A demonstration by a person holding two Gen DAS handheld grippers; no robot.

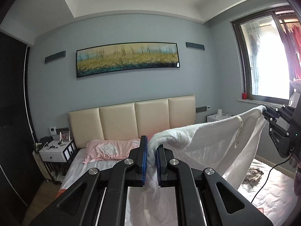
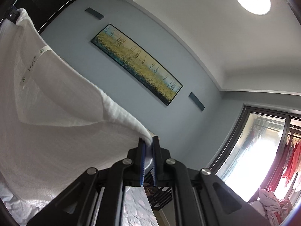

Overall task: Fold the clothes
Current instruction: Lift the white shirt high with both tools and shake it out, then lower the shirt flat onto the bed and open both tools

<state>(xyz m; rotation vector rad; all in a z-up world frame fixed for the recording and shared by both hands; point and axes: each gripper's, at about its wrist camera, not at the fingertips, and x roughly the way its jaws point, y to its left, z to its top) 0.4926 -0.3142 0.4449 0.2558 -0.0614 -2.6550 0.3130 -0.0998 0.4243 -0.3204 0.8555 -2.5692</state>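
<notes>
A white towel (image 1: 212,143) with a label strip hangs in the air, stretched between both grippers above the bed. My left gripper (image 1: 151,143) is shut on one top corner of it. My right gripper (image 2: 148,141) is shut on the other top corner; it shows in the left wrist view (image 1: 265,111) at the right edge. In the right wrist view the towel (image 2: 49,113) fills the left side, and the left gripper's tip (image 2: 13,16) holds its far corner at the top left.
The bed (image 1: 270,194) lies below, with a pink pillow (image 1: 111,148) by the padded headboard (image 1: 131,116). A crumpled beige garment (image 1: 253,176) lies on the bed at right. A nightstand (image 1: 54,152) stands left, a window (image 1: 267,60) right. Pink clothes are piled at lower right (image 2: 272,205).
</notes>
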